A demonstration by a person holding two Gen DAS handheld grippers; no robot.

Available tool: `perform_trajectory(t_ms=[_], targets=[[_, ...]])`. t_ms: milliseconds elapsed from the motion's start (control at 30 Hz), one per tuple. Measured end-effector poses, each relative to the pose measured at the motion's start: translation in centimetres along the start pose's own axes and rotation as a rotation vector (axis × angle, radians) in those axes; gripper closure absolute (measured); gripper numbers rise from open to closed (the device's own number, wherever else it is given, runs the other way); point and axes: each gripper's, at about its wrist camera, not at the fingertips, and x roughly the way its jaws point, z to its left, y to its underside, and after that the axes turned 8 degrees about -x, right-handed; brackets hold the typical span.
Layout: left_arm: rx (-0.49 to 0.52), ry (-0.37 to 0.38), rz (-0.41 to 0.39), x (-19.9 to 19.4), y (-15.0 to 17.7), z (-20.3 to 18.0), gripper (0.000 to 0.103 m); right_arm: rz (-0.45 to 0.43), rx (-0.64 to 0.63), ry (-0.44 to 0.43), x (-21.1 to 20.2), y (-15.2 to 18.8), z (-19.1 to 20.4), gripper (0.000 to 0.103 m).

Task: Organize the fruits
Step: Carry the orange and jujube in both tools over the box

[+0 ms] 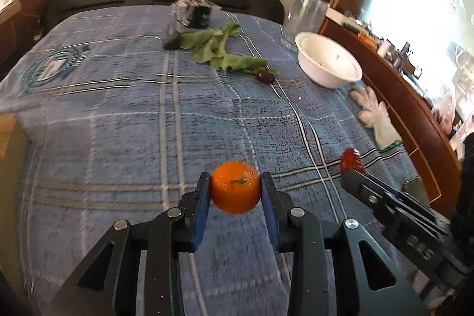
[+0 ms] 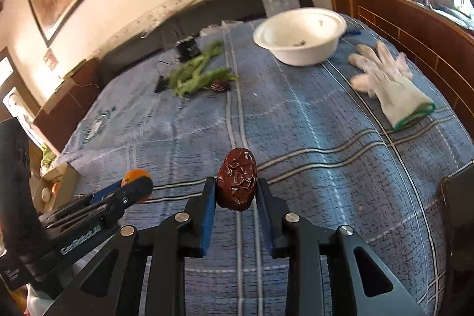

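Note:
My left gripper is shut on an orange tangerine and holds it above the blue plaid cloth. My right gripper is shut on a wrinkled dark red date, also above the cloth. The right gripper with its date shows at the right of the left wrist view. The left gripper with the tangerine shows at the left of the right wrist view. A white bowl stands at the far right. A second date lies by the green leaves.
Green leafy stalks lie at the far middle, with a small dark object beside them. A white work glove lies near the right edge by a wooden frame. A clear container stands behind the bowl.

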Motion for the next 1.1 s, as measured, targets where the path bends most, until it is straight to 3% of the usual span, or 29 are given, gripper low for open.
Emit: perform_trajectory(t_ms=[267,367,600,667,833,1100], targets=[[-0.156,-0.038,-0.076,-10.4,2.7,6.7,0.071,0.02,-0.022,-0.042,-0.2,1.0,2.7,0.074],[-0.191,-0.145,-0.129,-14.6,4.1,10.7,0.071,0.021,-0.07,-0.07,-1.0,1.2,5.7,0.074],[-0.27,-0.399,-0.205,-20.4,6.9,18.4,0.07,0.037,-0.223,-0.315,-4.3,3.0,17.6,0.073],[-0.278,-0.439,-0.213,-21.1,7.4,19.7,0.07,0.056,-0.295,-0.371,-4.9,4.1,21.6,0.073],[-0.33,-0.458,-0.191,-21.8,8.7,22.9,0.07,0.121,-0.429,-0.448,-4.4,7.3,29.2,0.073],[-0.38,-0.446,-0.153,-21.4,9.8,26.1,0.07,0.201,-0.545,-0.403,-1.0,10.3,33.5,0.073]])
